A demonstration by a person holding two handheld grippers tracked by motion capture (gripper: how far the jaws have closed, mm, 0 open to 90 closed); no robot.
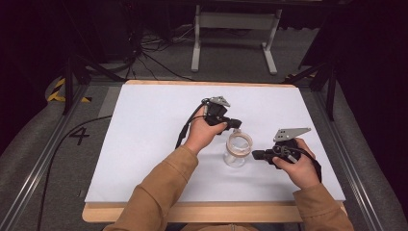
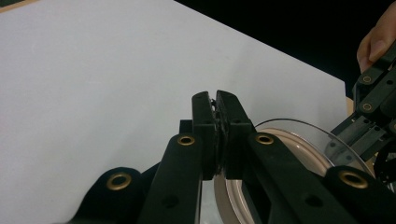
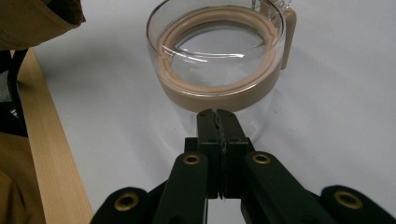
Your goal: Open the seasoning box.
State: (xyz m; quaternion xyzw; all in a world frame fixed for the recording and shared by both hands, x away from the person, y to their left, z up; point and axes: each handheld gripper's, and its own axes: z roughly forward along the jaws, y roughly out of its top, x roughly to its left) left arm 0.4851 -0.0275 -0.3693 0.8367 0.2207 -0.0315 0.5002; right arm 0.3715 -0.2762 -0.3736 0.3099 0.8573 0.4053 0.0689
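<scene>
A small clear glass jar [image 1: 238, 149] with a tan band and a tan-ringed lid stands on the white board [image 1: 144, 144], right of centre. My left gripper [image 1: 236, 124] sits just behind the jar's rim, its jaws pressed together with nothing clearly between them. In the left gripper view the gripper [image 2: 215, 100] is shut, with the jar lid [image 2: 299, 149] low at the right. My right gripper [image 1: 255, 155] points at the jar's right side, shut. In the right gripper view the gripper [image 3: 217, 116] is close against the jar [image 3: 219, 60]; whether it touches I cannot tell.
The board lies on a wooden table whose front edge [image 1: 216, 211] shows below it. Tan sleeves [image 1: 159, 192] come in from the bottom. A black cable [image 1: 185, 127] trails from the left gripper. Behind the table are a white frame [image 1: 235, 29] and floor cables.
</scene>
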